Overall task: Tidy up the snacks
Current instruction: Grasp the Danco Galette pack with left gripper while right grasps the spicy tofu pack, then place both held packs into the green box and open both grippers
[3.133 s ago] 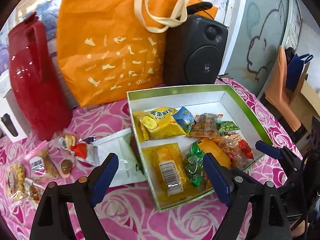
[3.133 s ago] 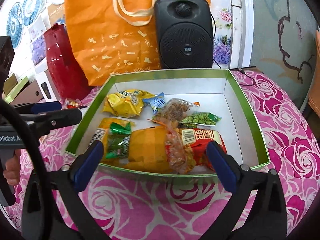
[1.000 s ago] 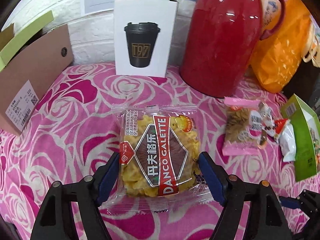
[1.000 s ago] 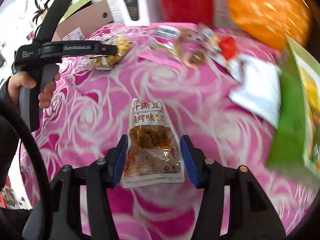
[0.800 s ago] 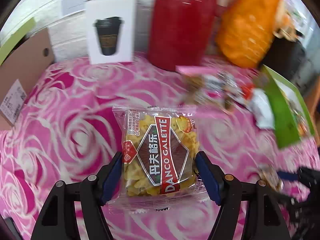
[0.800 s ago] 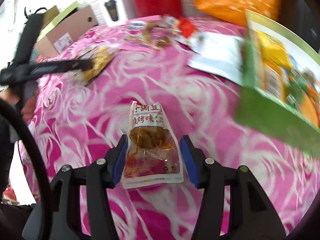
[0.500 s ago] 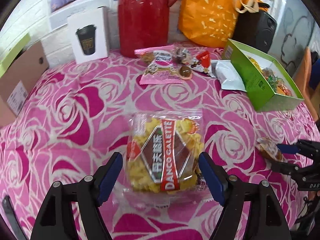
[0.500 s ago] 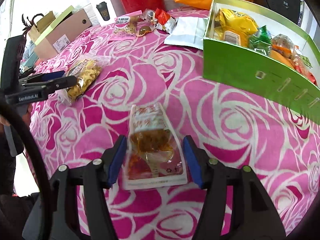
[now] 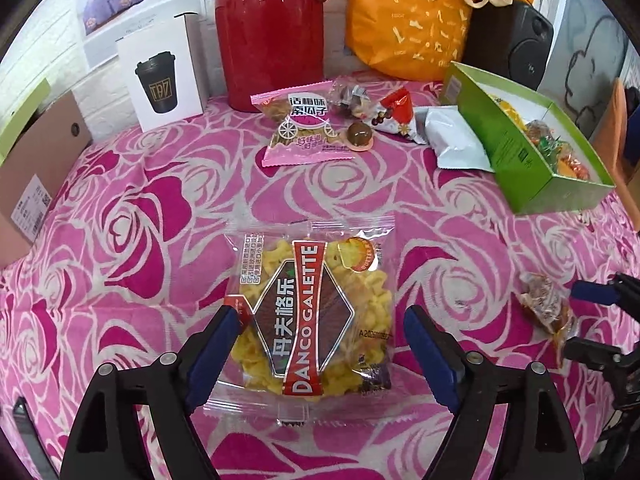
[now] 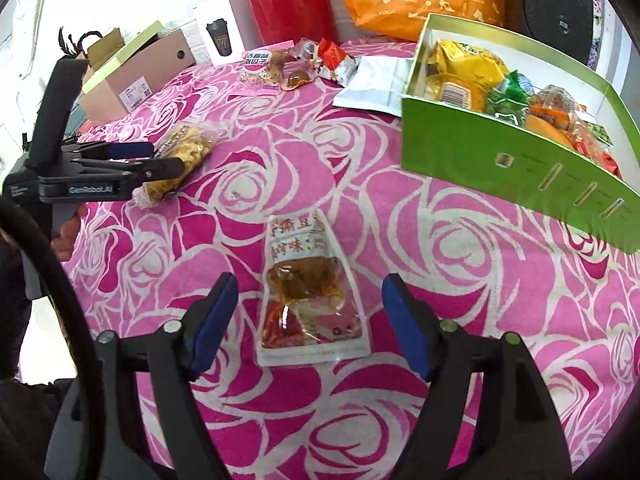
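A clear Danco Galette packet (image 9: 312,312) of yellow biscuits lies flat on the pink rose tablecloth between the spread fingers of my left gripper (image 9: 320,348), which is open and not touching it. A brown bean-curd snack pouch (image 10: 308,288) lies on the cloth between the blue pads of my right gripper (image 10: 310,320), also open. The green snack box (image 10: 500,160), holding several packets, stands at the back right. In the right wrist view the left gripper (image 10: 148,160) sits at the left around the galette packet (image 10: 180,156).
Loose by the box lie a pink seed packet (image 9: 304,128), small wrapped sweets (image 9: 360,136) and a white sachet (image 9: 452,140). Behind stand a red jug (image 9: 272,32), an orange bag (image 9: 408,20), a black speaker (image 9: 516,48), a white cup box (image 9: 160,76) and a cardboard box (image 9: 36,168).
Both grippers carried their packets to the front of the table, then opened. The galette packet and the bean-curd pouch now lie released on the cloth.
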Action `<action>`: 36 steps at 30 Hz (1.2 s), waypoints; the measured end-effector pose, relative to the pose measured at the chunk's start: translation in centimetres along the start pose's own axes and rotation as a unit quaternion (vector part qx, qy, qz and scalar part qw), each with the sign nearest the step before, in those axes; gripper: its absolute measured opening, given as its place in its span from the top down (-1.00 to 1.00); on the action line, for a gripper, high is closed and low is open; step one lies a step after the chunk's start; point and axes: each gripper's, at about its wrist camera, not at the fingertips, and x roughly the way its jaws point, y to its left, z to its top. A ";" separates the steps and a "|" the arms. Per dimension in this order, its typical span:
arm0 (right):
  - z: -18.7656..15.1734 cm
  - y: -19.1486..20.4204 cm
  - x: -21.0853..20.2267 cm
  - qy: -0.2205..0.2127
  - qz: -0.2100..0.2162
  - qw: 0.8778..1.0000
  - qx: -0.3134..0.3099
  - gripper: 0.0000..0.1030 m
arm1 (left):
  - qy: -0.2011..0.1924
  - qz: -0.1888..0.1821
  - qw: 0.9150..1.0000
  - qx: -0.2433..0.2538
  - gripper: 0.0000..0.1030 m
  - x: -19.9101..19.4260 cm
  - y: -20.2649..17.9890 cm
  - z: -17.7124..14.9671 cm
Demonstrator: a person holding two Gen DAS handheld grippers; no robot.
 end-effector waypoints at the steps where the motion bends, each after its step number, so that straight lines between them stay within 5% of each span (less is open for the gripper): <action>1: -0.1 -0.1 -0.1 0.000 -0.001 1.000 0.001 -0.46 | -0.001 0.004 1.000 0.002 -0.67 0.1 0.1 0.0; 17: -0.1 0.4 1.5 0.016 -0.004 1.000 -0.013 -0.46 | 0.000 0.006 1.000 -0.004 -0.68 -0.5 0.6 -0.1; 21: -0.2 0.2 1.6 0.015 -0.004 1.000 -0.008 -0.46 | 0.003 0.022 1.000 0.012 -0.82 1.0 0.1 -0.1; 27: -0.1 0.2 2.2 0.010 -0.002 1.000 -0.007 -0.45 | 0.003 -0.002 1.000 -0.015 -0.72 1.1 1.2 -0.1; 29: -0.1 0.4 2.4 0.005 -0.011 1.000 -0.017 -0.09 | 0.001 -0.001 1.000 -0.008 -0.60 1.0 0.9 -0.3; 36: -0.2 1.5 1.7 -0.007 -0.013 0.999 -0.036 0.05 | -0.014 -0.012 1.000 -0.019 -0.48 -0.6 -0.1 -0.9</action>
